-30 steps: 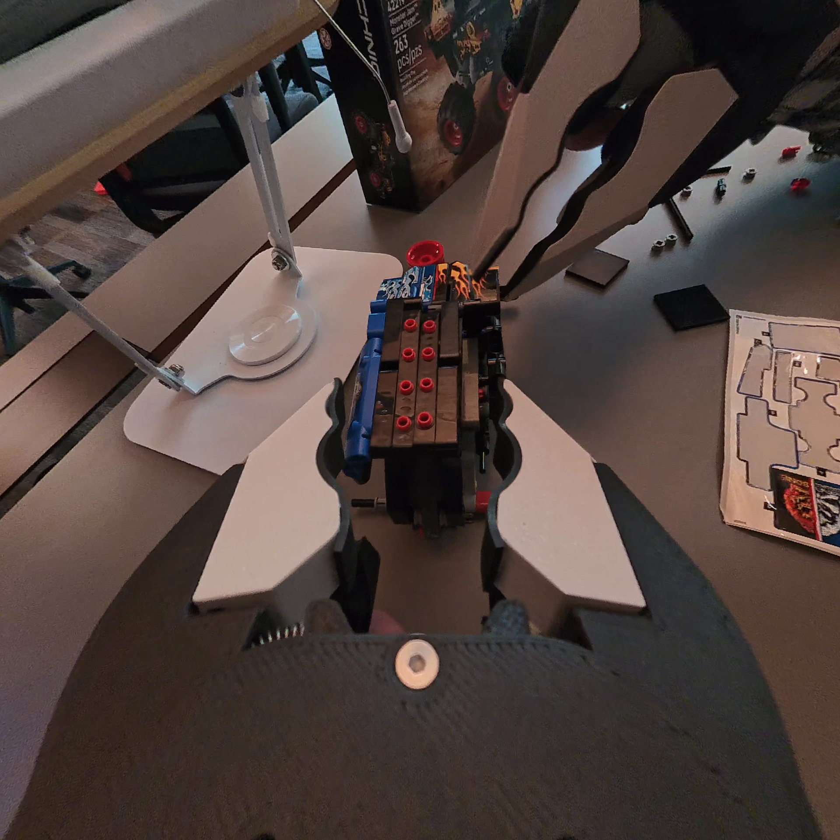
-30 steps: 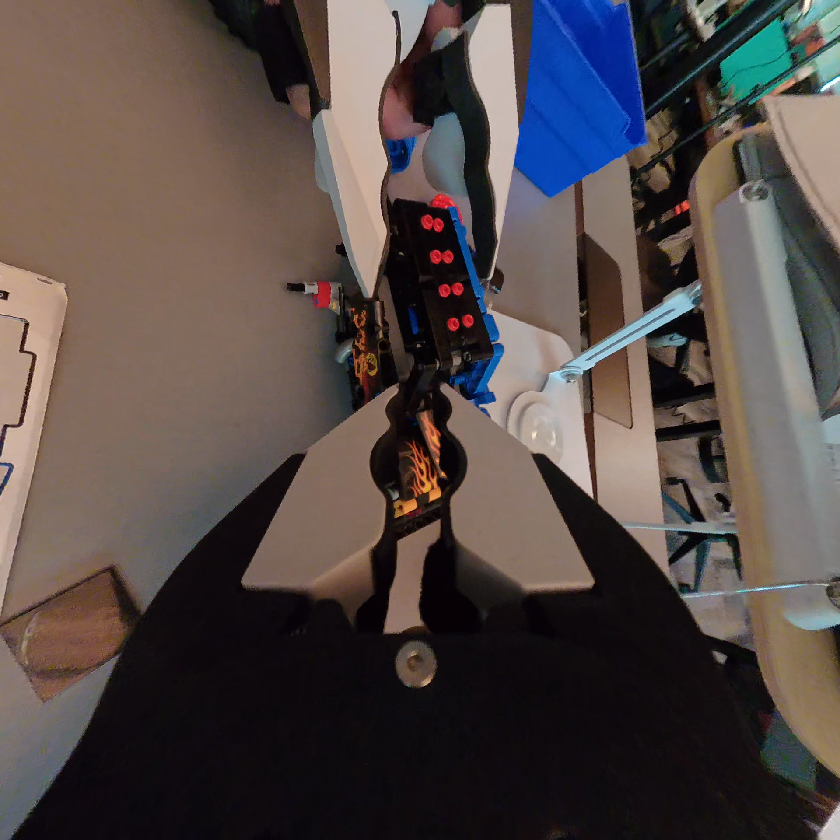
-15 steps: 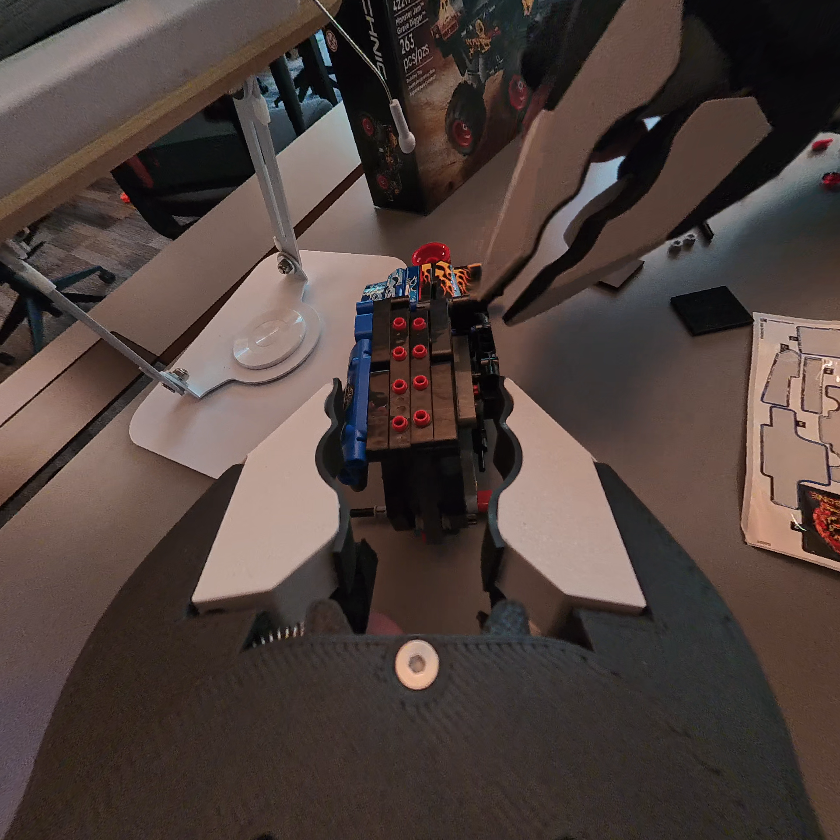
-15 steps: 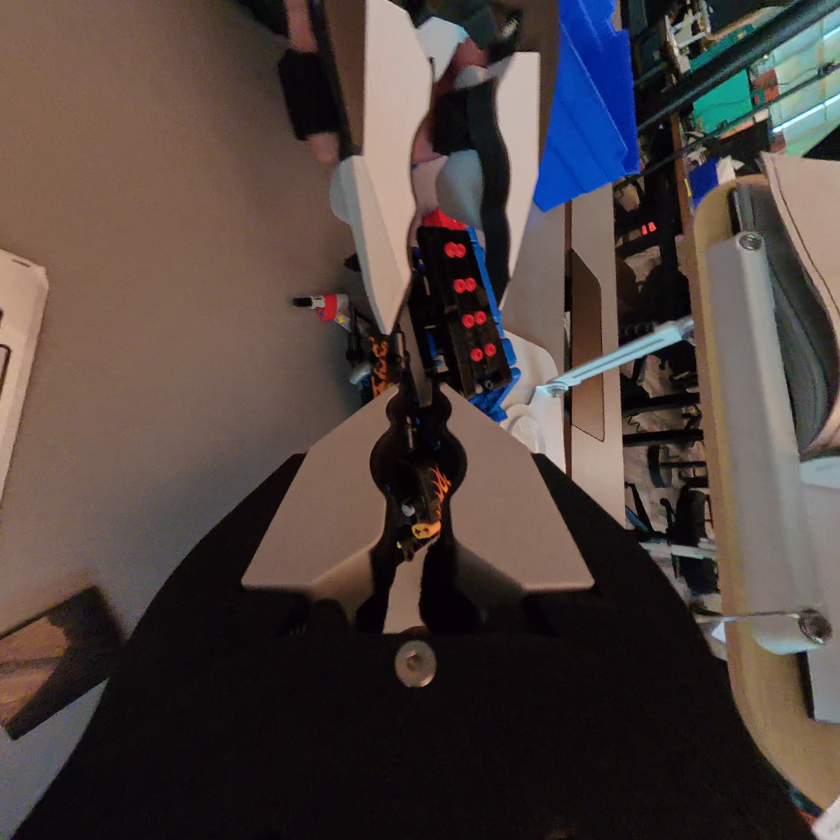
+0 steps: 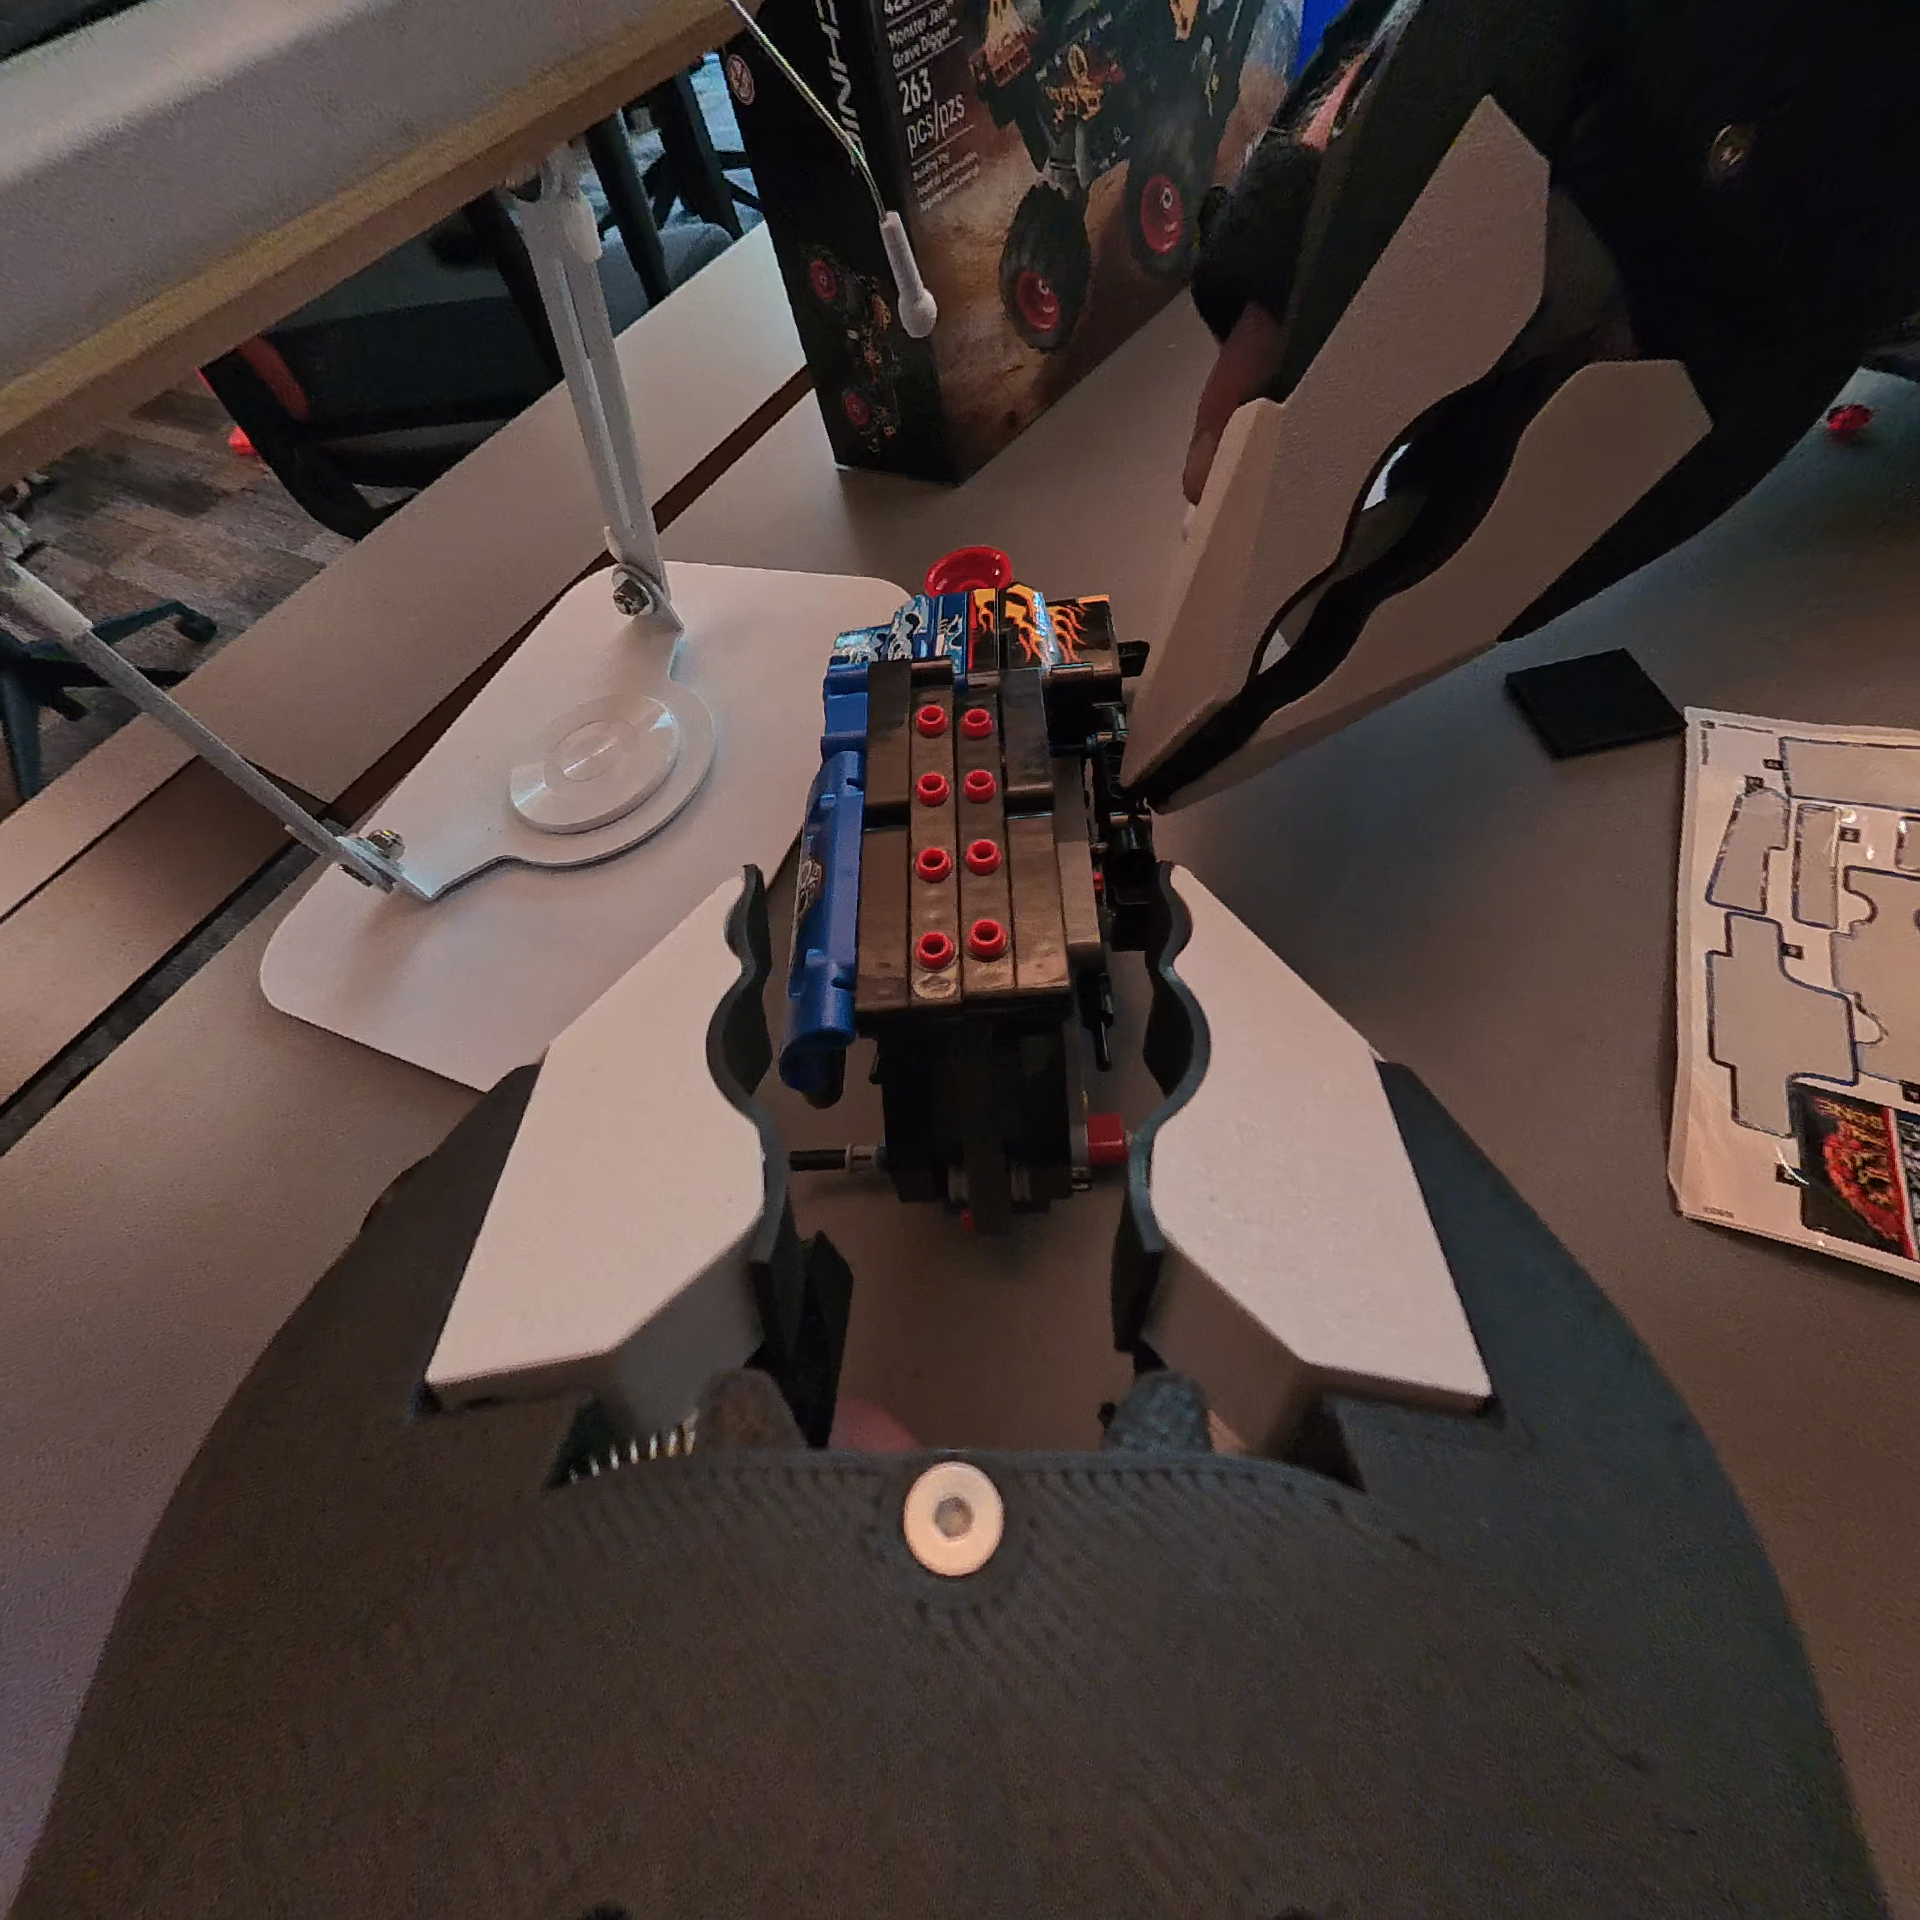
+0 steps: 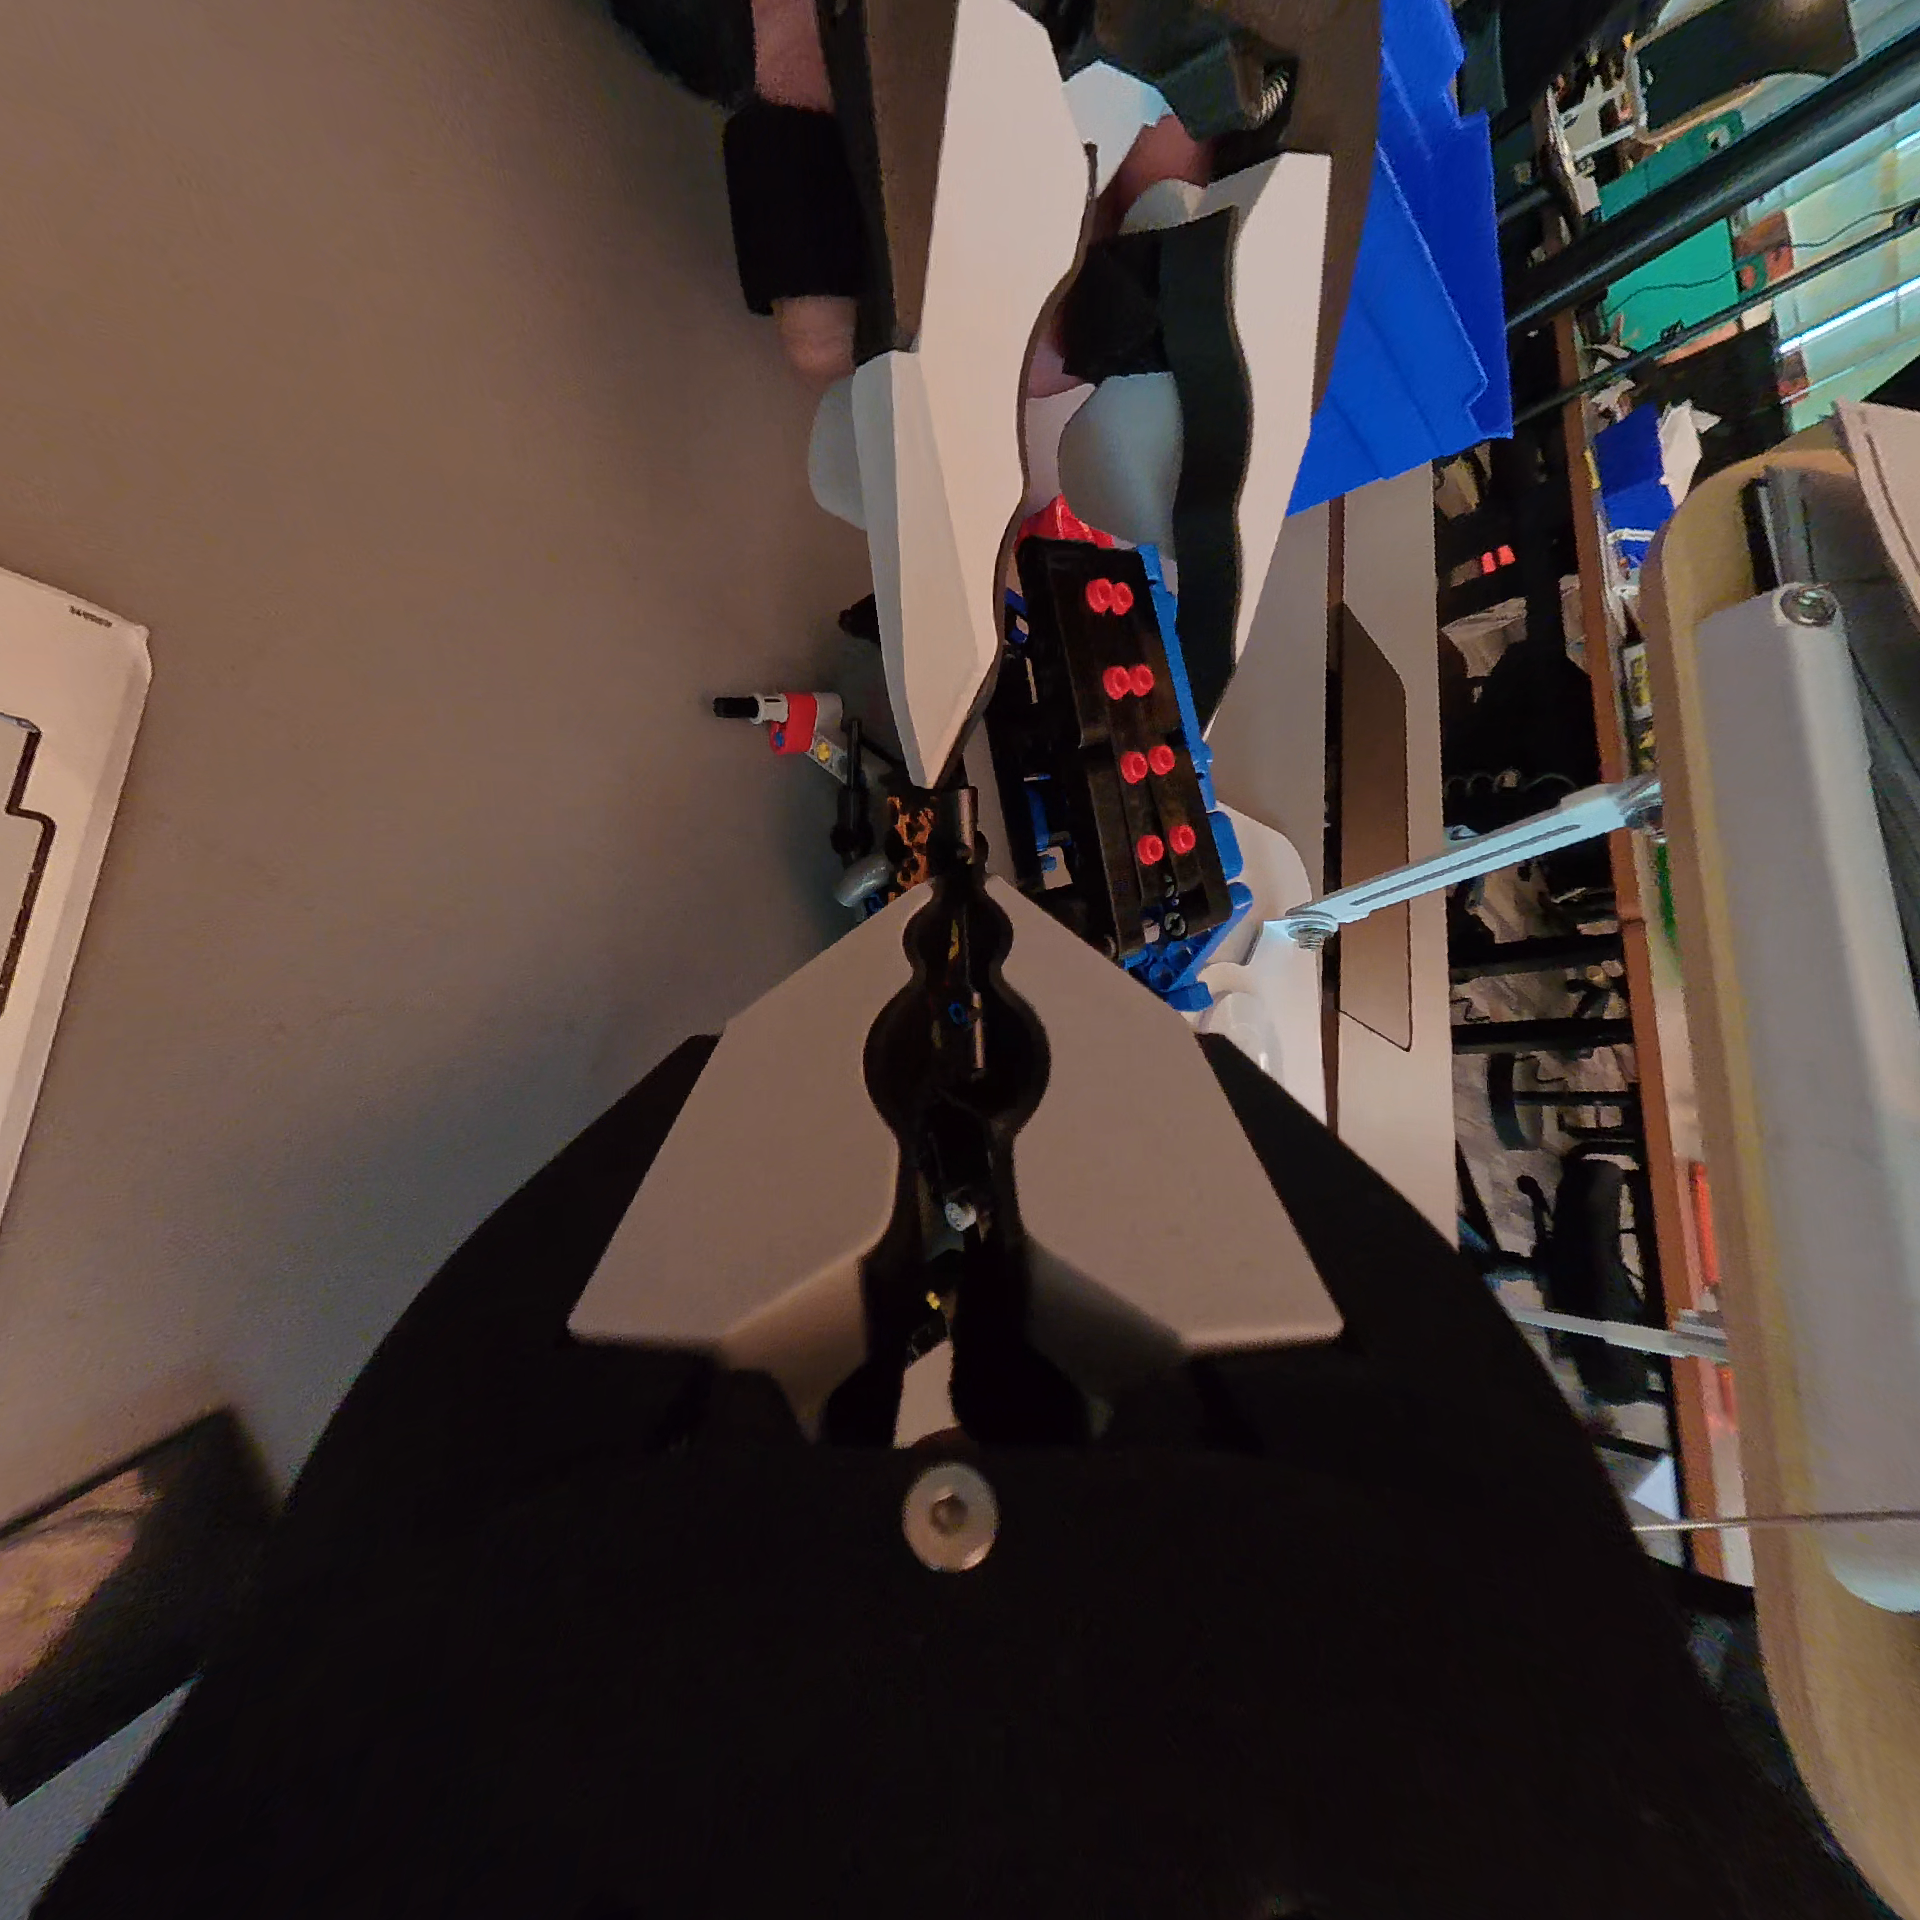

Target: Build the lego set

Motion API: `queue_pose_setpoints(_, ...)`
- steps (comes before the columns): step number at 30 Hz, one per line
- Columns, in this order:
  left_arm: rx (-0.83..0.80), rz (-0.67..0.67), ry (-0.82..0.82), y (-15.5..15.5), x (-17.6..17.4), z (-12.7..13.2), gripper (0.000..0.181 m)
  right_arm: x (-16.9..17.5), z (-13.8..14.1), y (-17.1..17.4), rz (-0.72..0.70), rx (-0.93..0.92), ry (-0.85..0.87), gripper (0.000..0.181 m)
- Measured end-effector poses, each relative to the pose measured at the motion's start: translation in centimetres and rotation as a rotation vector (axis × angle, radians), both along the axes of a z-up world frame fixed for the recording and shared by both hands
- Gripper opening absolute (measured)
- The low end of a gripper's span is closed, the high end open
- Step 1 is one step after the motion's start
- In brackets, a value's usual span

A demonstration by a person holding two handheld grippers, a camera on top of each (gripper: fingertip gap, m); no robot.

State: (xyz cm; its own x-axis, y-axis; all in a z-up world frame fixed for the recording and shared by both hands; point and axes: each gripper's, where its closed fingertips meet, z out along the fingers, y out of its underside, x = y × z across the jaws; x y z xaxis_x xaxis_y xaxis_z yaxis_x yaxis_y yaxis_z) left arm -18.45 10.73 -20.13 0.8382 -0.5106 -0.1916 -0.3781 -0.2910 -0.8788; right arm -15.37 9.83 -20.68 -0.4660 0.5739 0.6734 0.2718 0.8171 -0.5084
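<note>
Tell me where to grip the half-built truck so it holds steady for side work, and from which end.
Grip the truck chassis across its two long flanks, coming in from the rear end along its length, as the left gripper does now. The body is long and narrow, so fingers on the blue left side and black right side probably stop it twisting, and leave the studded top and the far right side, where the right gripper works, free.

One lego model (image 5: 961, 883) with eight red studs (image 5: 932, 717), one set box (image 5: 997, 208), one sticker sheet (image 5: 1797, 966), one black tile (image 5: 1595, 701), two grippers (image 5: 956, 1029).
</note>
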Motion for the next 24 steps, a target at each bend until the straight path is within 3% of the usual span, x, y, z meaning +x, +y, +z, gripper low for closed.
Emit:
queue_pose_setpoints(7,0.009,-0.012,-0.020,0.1,0.0,-0.1,0.069,1.1,2.1,1.0,0.017,-0.205,-0.015,0.000)
queue_pose_setpoints(13,0.004,-0.017,-0.046,0.1,0.0,-0.2,0.069,1.9,1.9,3.6,-0.051,-0.197,-0.056,0.006)
queue_pose_setpoints(19,0.004,-0.013,-0.060,0.1,-0.1,-0.3,0.070,1.7,0.9,1.3,0.021,-0.156,-0.068,0.007)
queue_pose_setpoints(24,-0.023,-0.007,-0.123,0.1,-0.1,-0.3,0.070,0.8,0.0,0.5,0.027,-0.058,-0.024,0.024)
